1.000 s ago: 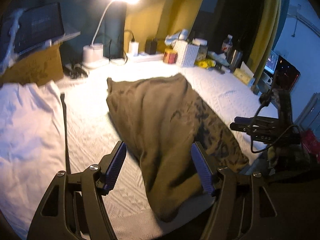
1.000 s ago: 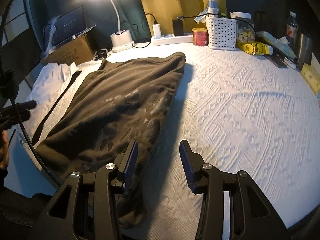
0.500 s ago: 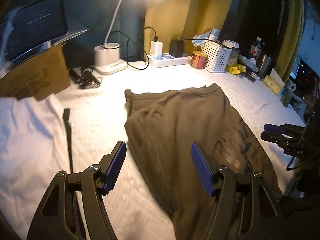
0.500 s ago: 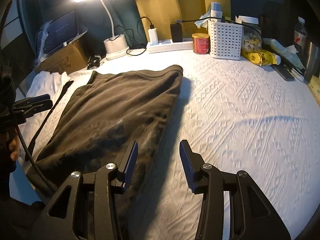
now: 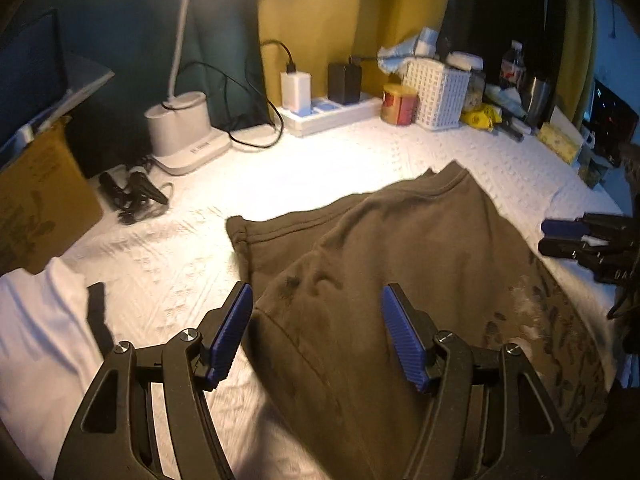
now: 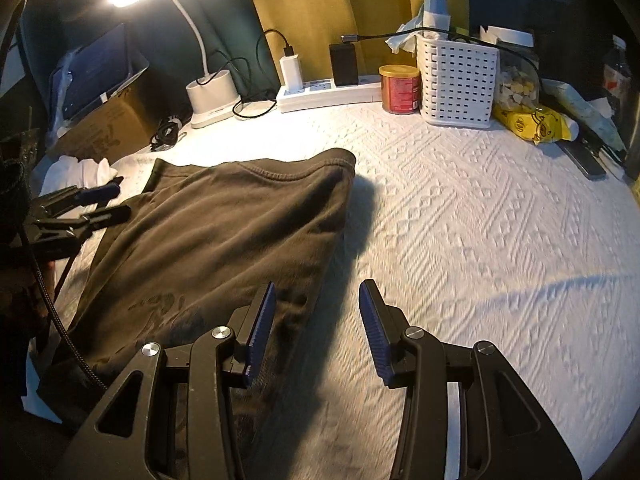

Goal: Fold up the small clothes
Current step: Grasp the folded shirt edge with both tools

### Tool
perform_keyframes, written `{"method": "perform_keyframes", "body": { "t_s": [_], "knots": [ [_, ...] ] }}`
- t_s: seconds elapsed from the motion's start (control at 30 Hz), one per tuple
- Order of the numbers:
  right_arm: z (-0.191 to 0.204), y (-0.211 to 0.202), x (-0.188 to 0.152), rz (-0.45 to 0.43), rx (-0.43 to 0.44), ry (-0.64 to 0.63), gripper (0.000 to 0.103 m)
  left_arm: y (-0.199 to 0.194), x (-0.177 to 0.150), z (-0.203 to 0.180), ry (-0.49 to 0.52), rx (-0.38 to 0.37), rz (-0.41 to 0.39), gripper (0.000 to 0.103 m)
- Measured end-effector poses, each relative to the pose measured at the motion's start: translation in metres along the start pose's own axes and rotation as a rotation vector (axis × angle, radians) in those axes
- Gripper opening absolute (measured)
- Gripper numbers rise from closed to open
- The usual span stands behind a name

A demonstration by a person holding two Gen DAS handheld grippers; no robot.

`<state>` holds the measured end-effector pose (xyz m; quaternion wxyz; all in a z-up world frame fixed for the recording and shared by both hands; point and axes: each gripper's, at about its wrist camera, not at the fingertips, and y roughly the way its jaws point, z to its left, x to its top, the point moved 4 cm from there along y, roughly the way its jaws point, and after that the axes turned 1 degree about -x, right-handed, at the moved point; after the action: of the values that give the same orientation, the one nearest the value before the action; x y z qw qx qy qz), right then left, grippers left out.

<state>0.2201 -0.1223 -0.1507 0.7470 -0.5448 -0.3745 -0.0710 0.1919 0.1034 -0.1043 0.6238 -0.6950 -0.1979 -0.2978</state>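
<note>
I hold a two-finger tool in each hand above a worktop covered with a white textured cloth. Both tools are released, with nothing between their blue pads.

My left tool hovers over the near left part of a dark olive T-shirt, its jaws spread wide with one finger over the shirt's left edge and the other over the middle. The shirt lies on the cloth already folded lengthwise into a long strip, its collar end toward the back wall and its printed lower part toward me. From this I judge that the next fold will bring one end over the other.

My right tool hangs over the shirt's right edge, one finger above the fabric and the other above bare cloth, which seems a good stance for pinching that edge. Neither tool touches the shirt yet, as far as I can tell.

A white garment lies at the far left, apart from the shirt, probably waiting its turn or already done. Along the back wall stand a desk lamp, a power strip, a red tin and a white basket, all well clear of the folding space.
</note>
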Motion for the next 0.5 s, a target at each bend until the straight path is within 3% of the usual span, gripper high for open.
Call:
{"method": "perform_keyframes", "body": {
  "t_s": [0.07,0.1,0.2,0.23,0.3,0.5],
  "knots": [
    [-0.002,0.003,0.004,0.000,-0.001,-0.001,0.046,0.009,0.000,-0.002,0.018,-0.009,0.016,0.063],
    [-0.003,0.005,0.006,-0.001,-0.002,-0.001,0.046,0.014,0.000,-0.003,0.032,-0.014,0.027,0.046],
    [-0.008,0.010,0.012,-0.003,-0.009,0.004,0.046,0.026,-0.003,-0.003,0.043,-0.030,0.065,0.011],
    [-0.010,0.012,0.014,-0.003,-0.012,0.006,0.046,0.027,-0.003,-0.002,0.041,-0.030,0.068,0.006],
    [-0.014,0.016,0.018,-0.003,-0.018,0.008,0.046,0.027,0.000,0.000,0.029,-0.035,0.064,0.001],
    [-0.021,0.030,0.030,0.002,-0.013,0.012,0.046,0.017,0.011,0.015,-0.015,-0.005,0.011,0.000]
  ]
}}
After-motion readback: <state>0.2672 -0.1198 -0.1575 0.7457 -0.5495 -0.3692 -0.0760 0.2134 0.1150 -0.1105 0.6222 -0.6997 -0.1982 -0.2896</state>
